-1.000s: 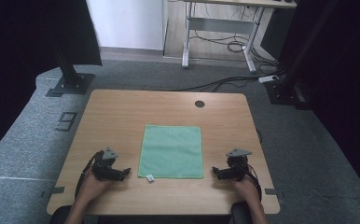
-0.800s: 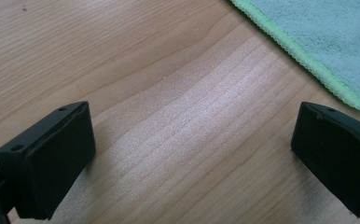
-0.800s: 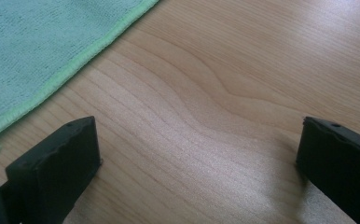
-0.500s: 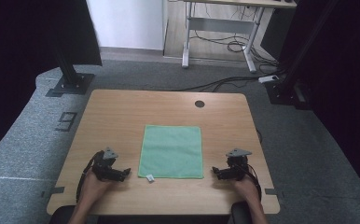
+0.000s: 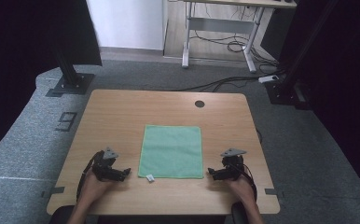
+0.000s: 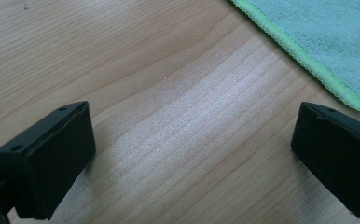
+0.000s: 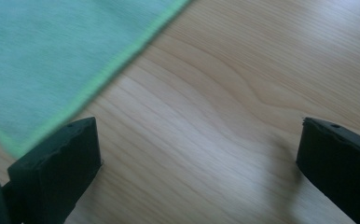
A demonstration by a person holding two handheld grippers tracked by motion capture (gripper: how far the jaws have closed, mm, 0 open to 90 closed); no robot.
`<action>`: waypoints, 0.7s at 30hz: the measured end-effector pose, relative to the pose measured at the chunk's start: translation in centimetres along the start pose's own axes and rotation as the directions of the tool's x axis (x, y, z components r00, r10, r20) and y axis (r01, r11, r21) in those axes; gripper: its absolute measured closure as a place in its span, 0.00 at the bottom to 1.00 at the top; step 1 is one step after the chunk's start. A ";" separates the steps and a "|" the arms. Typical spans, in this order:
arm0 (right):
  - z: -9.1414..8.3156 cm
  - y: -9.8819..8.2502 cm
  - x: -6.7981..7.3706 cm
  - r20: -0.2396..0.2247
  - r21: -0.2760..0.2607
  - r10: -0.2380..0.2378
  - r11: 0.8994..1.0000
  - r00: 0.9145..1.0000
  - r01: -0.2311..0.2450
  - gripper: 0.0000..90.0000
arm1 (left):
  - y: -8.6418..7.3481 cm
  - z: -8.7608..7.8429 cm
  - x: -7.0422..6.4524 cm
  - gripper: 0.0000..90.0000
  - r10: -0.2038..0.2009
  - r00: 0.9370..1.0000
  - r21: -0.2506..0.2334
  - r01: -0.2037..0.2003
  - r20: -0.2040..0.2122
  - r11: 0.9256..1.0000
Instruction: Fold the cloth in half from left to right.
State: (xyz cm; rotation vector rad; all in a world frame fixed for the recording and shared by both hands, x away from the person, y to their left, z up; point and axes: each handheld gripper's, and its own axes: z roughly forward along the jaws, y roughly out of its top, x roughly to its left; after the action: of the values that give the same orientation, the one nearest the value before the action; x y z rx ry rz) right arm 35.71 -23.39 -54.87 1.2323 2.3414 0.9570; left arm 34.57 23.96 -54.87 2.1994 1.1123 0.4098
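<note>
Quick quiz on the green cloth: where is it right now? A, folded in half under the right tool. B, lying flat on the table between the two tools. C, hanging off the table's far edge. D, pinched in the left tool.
B: the cloth lies spread flat on the table, with the left tool and right tool open, one at each side of it.

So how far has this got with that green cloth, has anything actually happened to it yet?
Hardly begun, by the look of it. The green cloth lies spread flat on the wooden table, with no fold in it. The left gripper and right gripper rest on the table at either side of its near edge, jaws wide apart and holding nothing. Taking hold of the cloth, and whatever handling follows, is all left to do.
</note>
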 end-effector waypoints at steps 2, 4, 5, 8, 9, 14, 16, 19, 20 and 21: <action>0.1 0.4 0.7 -0.008 -0.008 -0.006 1.000 1.000 0.006 0.00 | 0.0 0.0 0.0 0.00 -0.002 1.000 -0.001 0.002 -0.002 1.000; 0.1 0.7 1.4 -0.019 -0.017 -0.012 1.000 1.000 0.012 0.00 | 0.1 0.0 0.0 0.00 -0.003 1.000 0.000 0.003 -0.003 1.000; 0.1 0.8 1.7 -0.024 -0.022 -0.015 1.000 1.000 0.014 0.00 | 0.1 0.0 0.0 0.00 -0.003 1.000 0.000 0.003 -0.003 1.000; 0.3 1.2 2.5 -0.030 -0.031 -0.025 0.999 0.999 0.024 0.00 | 0.2 0.2 0.0 0.00 -0.005 1.000 -0.001 0.005 -0.003 1.000; 0.3 1.2 2.7 -0.027 -0.029 -0.031 0.999 0.999 0.030 0.00 | 0.2 0.2 0.0 0.00 -0.004 1.000 -0.002 0.004 -0.003 1.000; 0.6 1.3 3.1 -0.022 -0.016 -0.048 0.999 0.999 0.047 0.00 | 0.9 0.3 0.4 0.02 -0.023 1.000 -0.005 0.023 0.004 1.000; 0.7 1.2 3.1 -0.017 -0.006 -0.050 0.999 0.999 0.050 0.00 | 1.1 0.4 0.5 0.02 -0.027 1.000 -0.012 0.027 0.001 1.000; 0.9 1.1 3.0 -0.009 0.007 -0.053 0.999 0.999 0.053 0.00 | 2.0 0.4 0.9 0.03 -0.034 0.999 -0.034 0.034 -0.005 0.999; 0.9 1.1 3.0 -0.010 0.009 -0.049 0.999 0.999 0.049 0.00 | 2.6 0.6 1.1 0.03 -0.036 0.999 -0.049 0.036 -0.005 0.998; 1.0 1.0 3.0 -0.011 0.012 -0.050 0.999 0.999 0.050 0.00 | 2.6 0.6 1.1 0.03 -0.036 0.999 -0.049 0.036 -0.005 0.998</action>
State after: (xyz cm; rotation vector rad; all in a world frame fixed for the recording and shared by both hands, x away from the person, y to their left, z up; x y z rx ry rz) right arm 35.20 -20.13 -54.79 1.1707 2.3778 0.9361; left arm 37.12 23.43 -53.62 2.1341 1.1320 0.4237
